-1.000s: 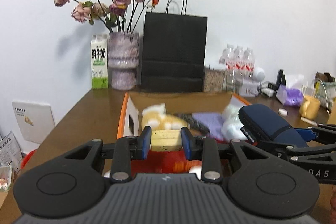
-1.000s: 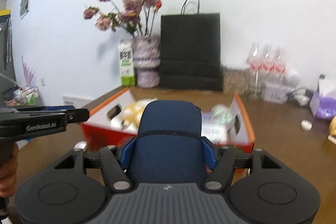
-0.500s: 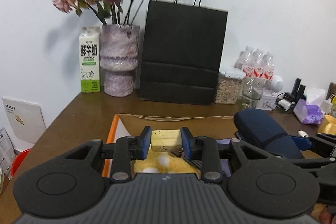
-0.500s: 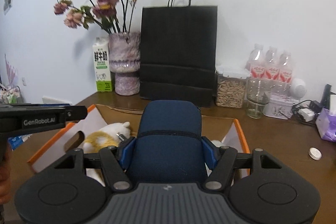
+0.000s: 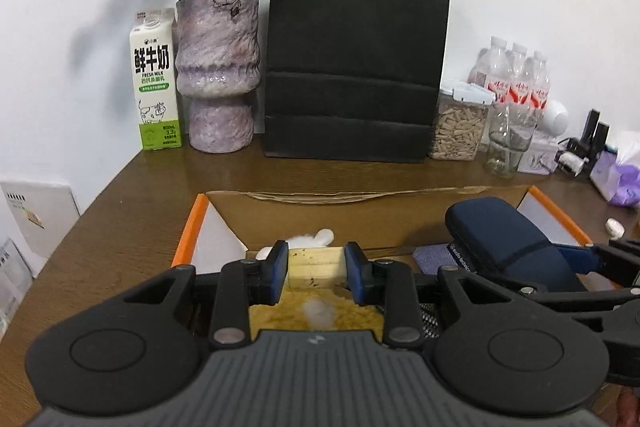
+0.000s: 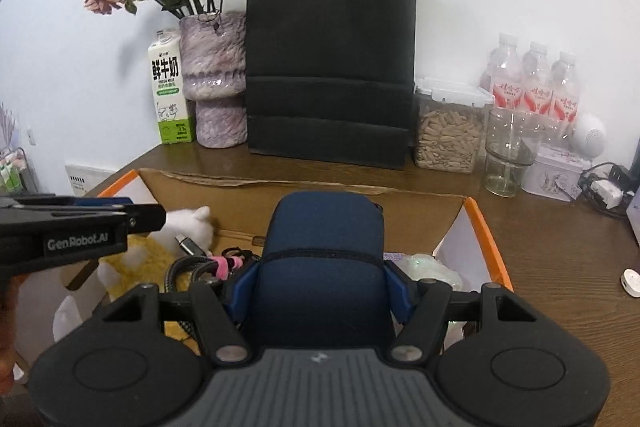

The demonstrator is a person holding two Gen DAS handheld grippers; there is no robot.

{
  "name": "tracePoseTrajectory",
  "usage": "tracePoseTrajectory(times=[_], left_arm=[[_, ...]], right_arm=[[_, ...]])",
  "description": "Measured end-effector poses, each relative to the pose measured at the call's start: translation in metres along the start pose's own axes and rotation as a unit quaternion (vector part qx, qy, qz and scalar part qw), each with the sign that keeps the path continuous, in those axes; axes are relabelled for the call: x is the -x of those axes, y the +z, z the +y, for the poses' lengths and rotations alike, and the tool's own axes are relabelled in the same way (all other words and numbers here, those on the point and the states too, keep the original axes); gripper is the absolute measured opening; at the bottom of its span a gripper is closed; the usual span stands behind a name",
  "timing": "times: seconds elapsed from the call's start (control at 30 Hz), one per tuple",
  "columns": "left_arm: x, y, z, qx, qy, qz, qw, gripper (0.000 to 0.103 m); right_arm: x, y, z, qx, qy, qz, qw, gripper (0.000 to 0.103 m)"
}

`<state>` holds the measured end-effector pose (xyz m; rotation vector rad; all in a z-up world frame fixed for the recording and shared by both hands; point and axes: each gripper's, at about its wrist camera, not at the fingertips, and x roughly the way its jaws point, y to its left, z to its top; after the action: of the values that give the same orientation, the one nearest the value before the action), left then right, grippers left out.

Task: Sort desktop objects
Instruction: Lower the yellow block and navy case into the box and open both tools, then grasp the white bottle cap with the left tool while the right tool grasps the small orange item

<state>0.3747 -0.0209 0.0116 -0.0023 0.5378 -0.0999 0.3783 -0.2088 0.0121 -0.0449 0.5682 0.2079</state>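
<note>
Centrally on the brown wooden table (image 5: 120, 227) sits an open orange-edged cardboard box (image 5: 192, 227). Above it the right claw (image 6: 320, 279) clamps a padded navy-blue zip case (image 6: 324, 247), while the left claw (image 5: 316, 267) pinches a small pale-yellow wooden block (image 5: 316, 265).

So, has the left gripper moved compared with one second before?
Yes. The left gripper, shut on the yellow block, went forward over the cardboard box, nearer the black bag.
</note>
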Motion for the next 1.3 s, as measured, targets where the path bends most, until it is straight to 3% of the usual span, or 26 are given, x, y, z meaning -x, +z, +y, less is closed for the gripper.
tracePoseTrajectory(times=[0.1,0.17,0.23,0.3,0.4,0.63,0.87,1.07,1.3], left_arm=[[0.002,0.000,-0.005,-0.010,0.010,-0.004,0.9999,0.034],[0.004,0.001,-0.009,-0.022,0.011,-0.003,0.9997,0.070],[0.010,0.002,-0.013,-0.032,0.019,-0.016,0.9992,0.090],[0.016,0.003,-0.016,-0.040,0.031,-0.034,0.9981,0.102],[0.019,0.005,-0.015,-0.035,0.040,-0.041,0.9977,0.103],[0.022,0.007,-0.012,-0.023,0.039,-0.039,0.9982,0.103],[0.044,0.013,-0.010,-0.019,0.033,-0.064,0.9972,0.103],[0.087,0.017,0.004,0.003,0.025,-0.097,0.9950,0.103],[0.133,0.003,0.029,-0.007,0.057,-0.118,0.9913,0.103]], right_arm=[[0.000,-0.002,0.002,-0.001,0.005,0.007,1.000,0.066],[0.002,-0.002,0.002,-0.004,0.007,0.007,1.000,0.068],[0.007,-0.001,0.002,-0.004,0.007,0.001,1.000,0.087],[0.013,0.001,0.002,-0.002,0.000,-0.008,1.000,0.096],[0.017,0.004,0.002,-0.004,-0.001,-0.009,1.000,0.102],[0.024,0.007,0.003,-0.002,0.005,-0.011,1.000,0.103],[0.040,0.013,0.006,0.002,0.012,-0.029,1.000,0.103],[0.088,0.020,0.004,0.004,0.026,-0.073,0.997,0.103],[0.150,0.012,-0.012,0.032,0.012,-0.103,0.994,0.103]])
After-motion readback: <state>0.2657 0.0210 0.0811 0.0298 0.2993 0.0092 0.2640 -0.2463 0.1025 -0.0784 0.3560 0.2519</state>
